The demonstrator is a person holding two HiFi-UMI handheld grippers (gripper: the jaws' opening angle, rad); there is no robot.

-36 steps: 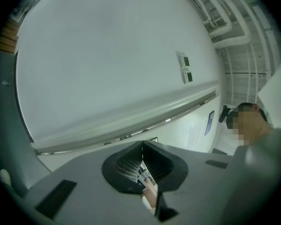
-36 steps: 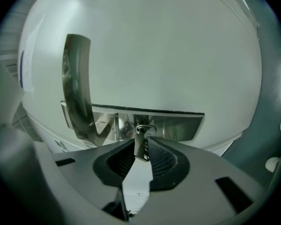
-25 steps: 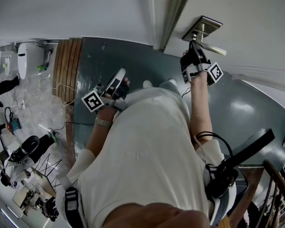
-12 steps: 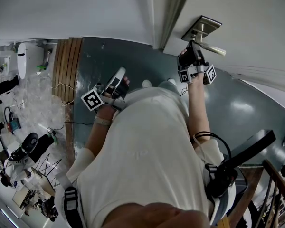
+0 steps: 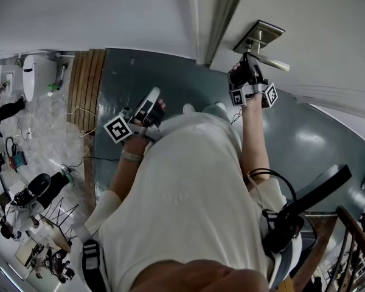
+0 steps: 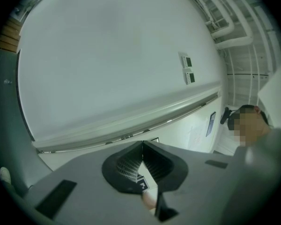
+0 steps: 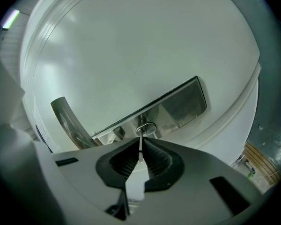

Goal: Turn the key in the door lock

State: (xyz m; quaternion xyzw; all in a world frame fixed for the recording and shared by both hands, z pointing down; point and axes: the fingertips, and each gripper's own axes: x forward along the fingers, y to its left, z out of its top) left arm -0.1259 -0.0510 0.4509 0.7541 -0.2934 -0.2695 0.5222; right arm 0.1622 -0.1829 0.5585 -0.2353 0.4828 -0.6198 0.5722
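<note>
Key in the door lock, pinched by the right hand-held gripper.
The jaws, which had just been closing, were clamped on the key's head. Its blade sat in the round cylinder on the steel plate of the white door, near the lever handle. The left hand-held gripper was held well back from the door, its jaws pressed together on nothing.

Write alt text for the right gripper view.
The right claw, its jaws just closed, pinches a thin silver key seated in the round lock cylinder of a brushed steel plate on a white door. A curved steel lever handle shows at left.
</note>
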